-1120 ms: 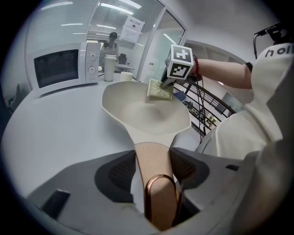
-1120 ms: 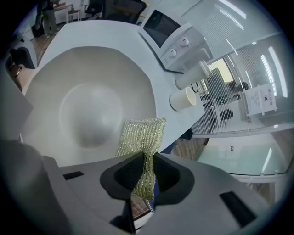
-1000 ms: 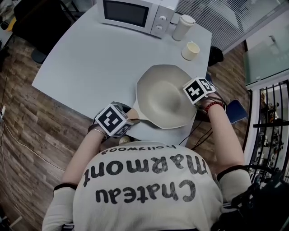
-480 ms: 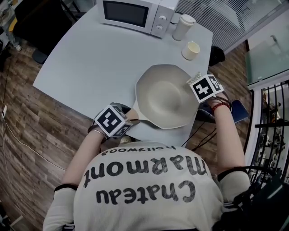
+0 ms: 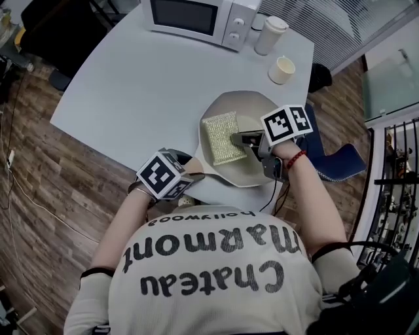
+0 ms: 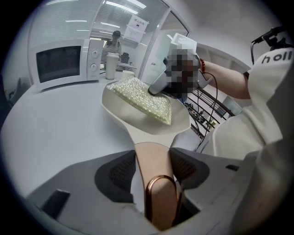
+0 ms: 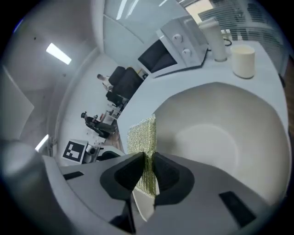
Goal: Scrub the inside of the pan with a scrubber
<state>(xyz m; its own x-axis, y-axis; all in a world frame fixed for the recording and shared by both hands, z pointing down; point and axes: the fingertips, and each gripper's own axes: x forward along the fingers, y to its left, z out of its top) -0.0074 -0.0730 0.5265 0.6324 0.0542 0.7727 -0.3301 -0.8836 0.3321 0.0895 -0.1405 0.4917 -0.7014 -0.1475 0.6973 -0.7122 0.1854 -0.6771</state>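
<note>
A cream pan (image 5: 252, 167) sits at the near edge of the white table (image 5: 131, 91), with its handle (image 5: 196, 169) pointing toward me. My left gripper (image 5: 190, 171) is shut on that handle (image 6: 154, 156), which has a copper loop at its end. A yellow-green scrubber (image 5: 222, 139) lies over the left inside of the pan. My right gripper (image 5: 239, 139) is shut on the scrubber's right edge and reaches in from the pan's right side. In the right gripper view the scrubber (image 7: 141, 137) stands pinched between the pads above the pan's bowl (image 7: 220, 137).
A white microwave (image 5: 196, 16) stands at the table's far edge. To its right are a tall lidded cup (image 5: 270, 34) and a small cream cup (image 5: 283, 70). A blue chair (image 5: 340, 160) is past the table's right edge. Cables hang below the near edge.
My right gripper has swung from the pan's right rim leftward over the bowl and rolled. The scrubber now shows spread across the pan's left inside. The left gripper has not moved.
</note>
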